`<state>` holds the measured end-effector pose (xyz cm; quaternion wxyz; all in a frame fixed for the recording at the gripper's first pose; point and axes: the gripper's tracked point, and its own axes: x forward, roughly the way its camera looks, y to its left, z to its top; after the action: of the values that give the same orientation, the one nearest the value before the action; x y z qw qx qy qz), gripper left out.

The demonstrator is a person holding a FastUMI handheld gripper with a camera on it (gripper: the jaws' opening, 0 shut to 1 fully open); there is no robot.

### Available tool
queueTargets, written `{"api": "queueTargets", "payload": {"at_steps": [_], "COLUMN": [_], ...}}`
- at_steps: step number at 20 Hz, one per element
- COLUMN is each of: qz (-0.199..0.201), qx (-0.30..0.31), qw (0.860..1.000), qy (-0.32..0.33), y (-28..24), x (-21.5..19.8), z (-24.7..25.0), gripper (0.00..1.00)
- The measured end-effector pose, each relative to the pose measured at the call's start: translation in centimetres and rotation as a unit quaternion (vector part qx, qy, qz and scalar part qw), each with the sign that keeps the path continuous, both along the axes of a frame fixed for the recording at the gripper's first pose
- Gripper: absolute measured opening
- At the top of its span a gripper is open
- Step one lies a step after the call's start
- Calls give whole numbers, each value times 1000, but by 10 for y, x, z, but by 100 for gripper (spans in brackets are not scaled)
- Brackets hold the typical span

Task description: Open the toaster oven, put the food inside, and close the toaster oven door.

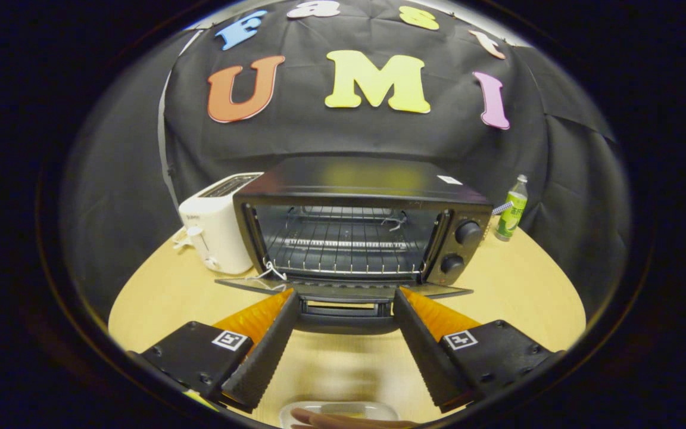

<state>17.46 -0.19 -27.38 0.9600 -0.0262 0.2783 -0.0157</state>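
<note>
Black metal toaster oven (361, 190) stands just ahead of the gripper (343, 293), its door (343, 291) folded down flat and the door handle (346, 310) lying between the spread fingertips, neither finger pressing on it. The wire rack (343, 244) inside is bare. A clear dish with food (338, 412) sits behind the fingers, a fingertip (343, 420) on its near rim. Beyond the left finger stands a white toaster (218, 229); beyond the right, a green bottle (512, 210) on the wooden table (515, 286)
</note>
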Motion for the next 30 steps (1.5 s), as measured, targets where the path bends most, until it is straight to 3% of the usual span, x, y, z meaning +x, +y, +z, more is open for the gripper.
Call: {"api": "queueTargets", "payload": {"at_steps": [10, 15, 18, 24, 30], "qz": [1, -9, 19, 31, 12], "qx": [-28, -4, 19, 12, 4], "qw": [1000, 999, 999, 999, 1000], "qy": [4, 50, 45, 4, -5], "y": [0, -2, 10, 1, -22], "x": [-25, -36, -41, -94, -150], "z": [-34, -62, -60, -45, -61], "gripper": [100, 100, 100, 100, 100]}}
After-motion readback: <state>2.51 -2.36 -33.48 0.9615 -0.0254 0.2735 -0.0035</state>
